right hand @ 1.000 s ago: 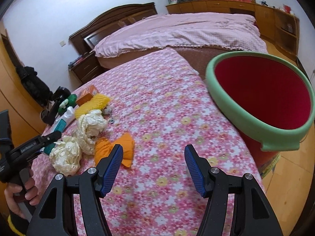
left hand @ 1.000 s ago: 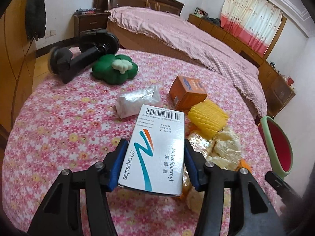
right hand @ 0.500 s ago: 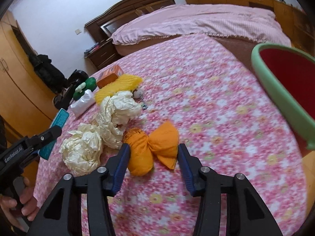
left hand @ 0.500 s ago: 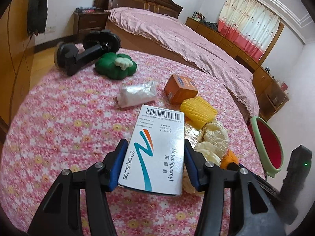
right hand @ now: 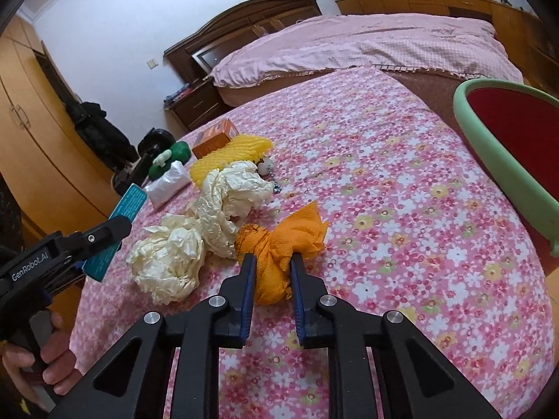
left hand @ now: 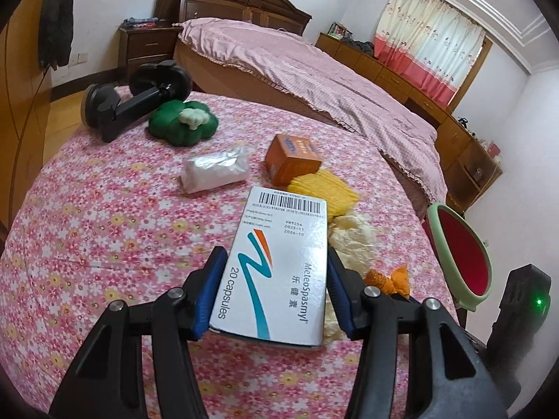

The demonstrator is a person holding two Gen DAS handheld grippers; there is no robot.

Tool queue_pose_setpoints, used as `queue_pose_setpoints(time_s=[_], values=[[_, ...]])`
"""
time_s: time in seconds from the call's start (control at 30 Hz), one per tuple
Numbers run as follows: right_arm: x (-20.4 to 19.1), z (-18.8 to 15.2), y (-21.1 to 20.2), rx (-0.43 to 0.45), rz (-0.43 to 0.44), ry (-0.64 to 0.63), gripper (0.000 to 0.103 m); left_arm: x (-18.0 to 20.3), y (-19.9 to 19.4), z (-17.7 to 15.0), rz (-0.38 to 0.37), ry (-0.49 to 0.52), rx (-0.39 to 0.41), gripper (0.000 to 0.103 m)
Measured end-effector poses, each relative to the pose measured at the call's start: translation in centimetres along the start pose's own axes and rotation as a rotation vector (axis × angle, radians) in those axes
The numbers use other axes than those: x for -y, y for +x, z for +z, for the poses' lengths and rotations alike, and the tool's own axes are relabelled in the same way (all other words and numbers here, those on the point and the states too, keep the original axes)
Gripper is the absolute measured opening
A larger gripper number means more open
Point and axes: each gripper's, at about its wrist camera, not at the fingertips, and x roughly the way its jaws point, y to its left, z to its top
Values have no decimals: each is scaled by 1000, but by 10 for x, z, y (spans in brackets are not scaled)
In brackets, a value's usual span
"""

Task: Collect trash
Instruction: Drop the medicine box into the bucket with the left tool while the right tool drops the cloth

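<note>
Two tongs, each gripping trash over a flowered surface (right hand: 401,188).

My left tongs (left hand: 276,279) held a medicine box (left hand: 279,265); my right tongs (right hand: 271,269), jaws just closing, pinched an orange paper wad (right hand: 279,244) lying near cream wads (right hand: 167,262), bin (right hand: 482,139) far right.

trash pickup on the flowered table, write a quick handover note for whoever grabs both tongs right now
Left tongs: shut on the white capsule box, held above the table.
Right tongs: have just been closing and now pinch the orange crumpled paper, which still lies on the tablecloth.
The bin, green rim and red inside, stands past the table's right edge; nothing can be seen in the part of it that shows.
Left on the table: two cream paper wads, yellow foam net, orange box, clear plastic wrapper.
Next: probably lift the orange paper and drop both items in the bin.
</note>
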Motion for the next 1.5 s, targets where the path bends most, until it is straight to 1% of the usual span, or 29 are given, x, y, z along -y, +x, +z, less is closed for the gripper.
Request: queue_pose_setpoints(time_s=[0.17, 0.37, 0.53, 0.83, 1.27, 1.37, 1.5], values=[[8, 0, -17, 27, 0, 18, 19, 17, -2, -1, -3, 38, 7, 56], [20, 3, -45, 82, -21, 52, 19, 37, -3, -3, -18, 83, 3, 56], [31, 7, -66, 147, -75, 59, 19, 54, 1, -4, -31, 114, -7, 56], [58, 13, -100, 231, -127, 110, 19, 93, 4, -3, -66, 190, -8, 56], [107, 15, -133, 309, -220, 212, 19, 162, 31, -3, -146, 318, -40, 56], [122, 17, -137, 319, -220, 249, 19, 178, 39, -3, -168, 350, -50, 56], [137, 19, -141, 329, -229, 265, 19, 202, 53, -3, -197, 389, -67, 56]])
